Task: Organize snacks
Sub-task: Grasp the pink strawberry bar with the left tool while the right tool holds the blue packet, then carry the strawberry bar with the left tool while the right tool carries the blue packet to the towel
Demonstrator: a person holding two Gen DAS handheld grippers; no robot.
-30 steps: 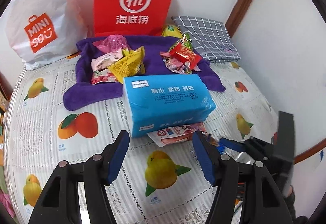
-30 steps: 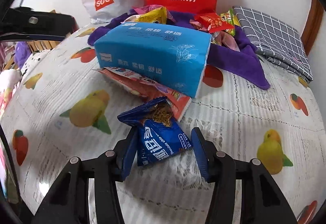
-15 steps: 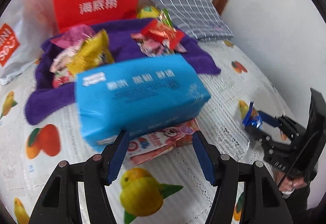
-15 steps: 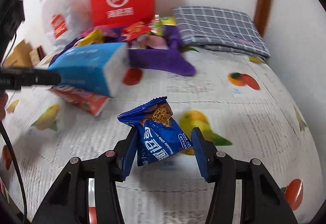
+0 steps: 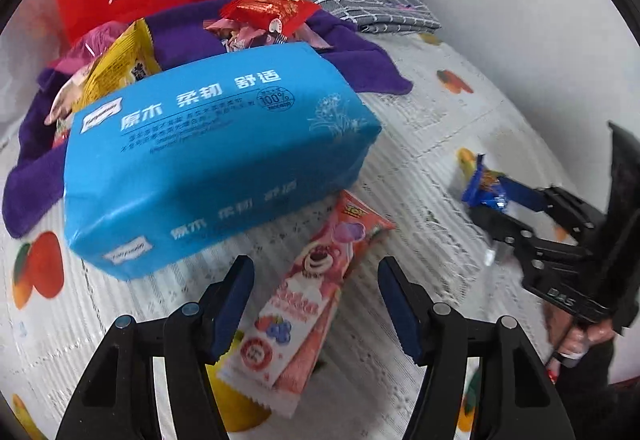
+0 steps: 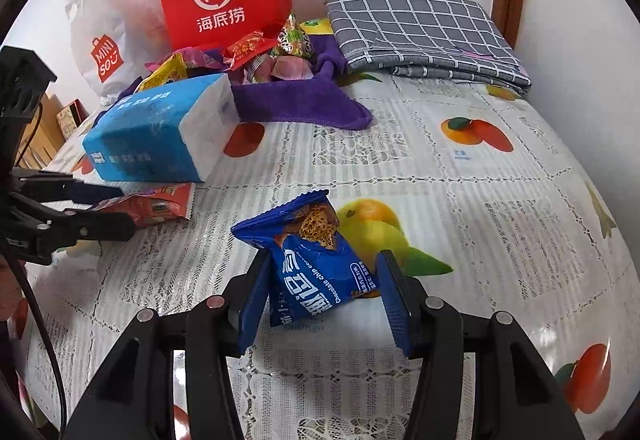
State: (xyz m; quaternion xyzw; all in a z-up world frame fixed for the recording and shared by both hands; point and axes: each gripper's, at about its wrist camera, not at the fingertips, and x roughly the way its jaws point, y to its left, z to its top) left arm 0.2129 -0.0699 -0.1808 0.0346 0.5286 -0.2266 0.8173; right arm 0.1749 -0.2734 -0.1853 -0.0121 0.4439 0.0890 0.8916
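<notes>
Since a second ago, both tongs have shifted: the left tongs (image 5: 316,296) have dropped closer to the pink packet (image 5: 304,304), and the right tongs (image 6: 322,300) have carried the blue packet (image 6: 316,272) away from the tissue pack (image 5: 216,160) to open surface (image 6: 460,200). Left tongs stand released, about half open, their blades either side of the pink packet, which lies on the surface partly under the tissue pack; whether they touch it I cannot tell. Right tongs stay clenched on the blue packet, holding it upright just above the surface.
</notes>
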